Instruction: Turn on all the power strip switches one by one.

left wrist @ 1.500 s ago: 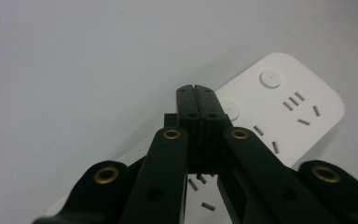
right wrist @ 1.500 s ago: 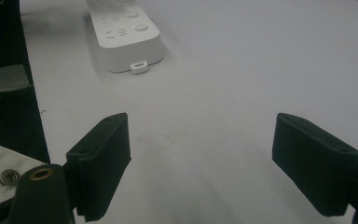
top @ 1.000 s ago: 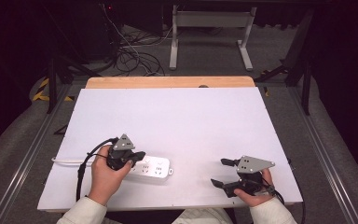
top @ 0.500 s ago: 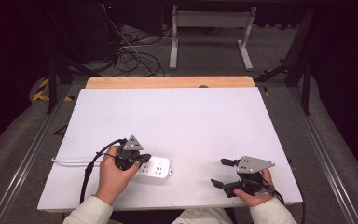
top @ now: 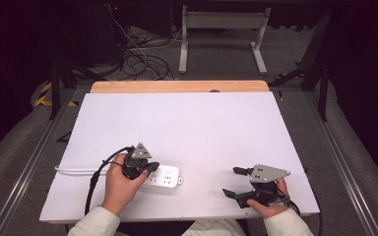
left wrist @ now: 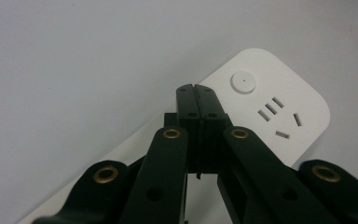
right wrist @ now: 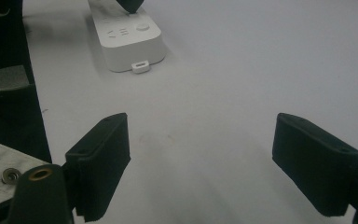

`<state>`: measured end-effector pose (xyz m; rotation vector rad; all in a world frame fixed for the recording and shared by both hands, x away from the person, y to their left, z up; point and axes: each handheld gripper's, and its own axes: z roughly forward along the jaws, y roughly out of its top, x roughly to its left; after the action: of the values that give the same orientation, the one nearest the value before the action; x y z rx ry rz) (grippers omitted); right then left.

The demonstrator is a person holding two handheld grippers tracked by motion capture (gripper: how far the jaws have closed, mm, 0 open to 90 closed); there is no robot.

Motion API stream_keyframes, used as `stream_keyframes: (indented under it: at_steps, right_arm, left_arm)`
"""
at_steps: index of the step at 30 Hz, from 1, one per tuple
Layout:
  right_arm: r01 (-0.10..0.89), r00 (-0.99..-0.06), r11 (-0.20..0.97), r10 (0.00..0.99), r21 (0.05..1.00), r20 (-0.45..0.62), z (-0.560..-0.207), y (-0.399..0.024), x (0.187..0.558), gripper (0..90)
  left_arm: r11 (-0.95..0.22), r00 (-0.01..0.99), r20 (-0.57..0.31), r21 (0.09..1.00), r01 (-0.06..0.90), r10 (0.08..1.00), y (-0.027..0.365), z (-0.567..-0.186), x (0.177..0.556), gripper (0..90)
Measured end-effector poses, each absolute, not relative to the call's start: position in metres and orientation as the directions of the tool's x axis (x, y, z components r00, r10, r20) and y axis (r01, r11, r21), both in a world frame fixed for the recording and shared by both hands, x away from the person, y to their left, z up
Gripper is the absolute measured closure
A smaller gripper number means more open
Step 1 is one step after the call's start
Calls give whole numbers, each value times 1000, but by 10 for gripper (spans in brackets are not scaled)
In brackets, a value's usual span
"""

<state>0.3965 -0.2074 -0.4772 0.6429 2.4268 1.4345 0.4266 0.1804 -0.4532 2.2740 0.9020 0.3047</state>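
A white power strip (top: 166,176) lies flat near the table's front left, its round button (left wrist: 243,82) and a set of socket slots facing up. My left gripper (top: 146,170) is shut, with nothing between its jaws. Its closed tips (left wrist: 196,93) point down at the strip's top, just short of the button; I cannot tell whether they touch it. My right gripper (top: 230,182) rests near the front right, open and holding nothing, about a hand's width right of the strip. The right gripper view looks across bare table between its fingers (right wrist: 103,161) to the strip's end (right wrist: 131,39).
The strip's white cord (top: 74,169) runs left along the white table top (top: 187,128). A black gripper cable (top: 94,179) loops by the left hand. Past the far wooden edge (top: 177,86) are floor cables (top: 142,59) and a metal stand (top: 221,29).
The left hand and its shut gripper have edged slightly to the right over the strip. The right gripper and the strip have stayed put.
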Motion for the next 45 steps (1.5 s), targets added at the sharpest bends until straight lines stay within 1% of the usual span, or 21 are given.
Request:
stream_keyframes:
  at_steps: [15,19,22,23,30,34,36,37,38,39,41,45]
  right_arm:
    - [243,-873,423,488,873,6,-477,-207,396,197]
    - [243,-873,424,487,873,6,-477,-206,396,197]
    - [243,-873,424,487,872,6,-477,-206,396,197]
    - [243,-874,424,487,872,6,-477,-206,396,198]
    - [243,-874,426,485,871,6,-477,-206,395,197]
    - [242,-874,425,485,872,6,-478,-206,395,197]
    - [243,-874,424,486,872,7,-477,-205,395,198]
    - [241,-875,422,485,874,7,-477,-206,395,197]
    - [241,-874,422,487,874,6,-477,-206,395,197]
    - [241,-873,421,487,874,6,-477,-207,395,197]
    - [244,-872,418,489,875,9,-477,-207,396,196]
    - [245,-874,423,486,872,10,-478,-206,396,196]
  left_arm:
    - [-554,736,-5,656,513,677,179,-456,425,900]
    - [-537,734,-27,664,521,679,181,-457,425,900]
    - [-538,730,-17,665,518,683,180,-458,424,900]
    - [-549,733,0,662,510,680,180,-457,424,900]
    - [-546,728,0,662,515,686,178,-458,423,900]
    - [-564,725,38,656,500,688,175,-458,421,900]
    - [-555,718,50,674,488,694,175,-457,420,900]
    - [-533,720,51,708,463,693,176,-447,417,900]
    - [-523,723,47,723,451,689,176,-441,416,900]
    - [-523,723,47,723,451,689,176,-441,416,900]
    - [-507,729,48,749,426,683,177,-423,411,900]
    - [-495,737,16,751,438,676,179,-422,411,900]
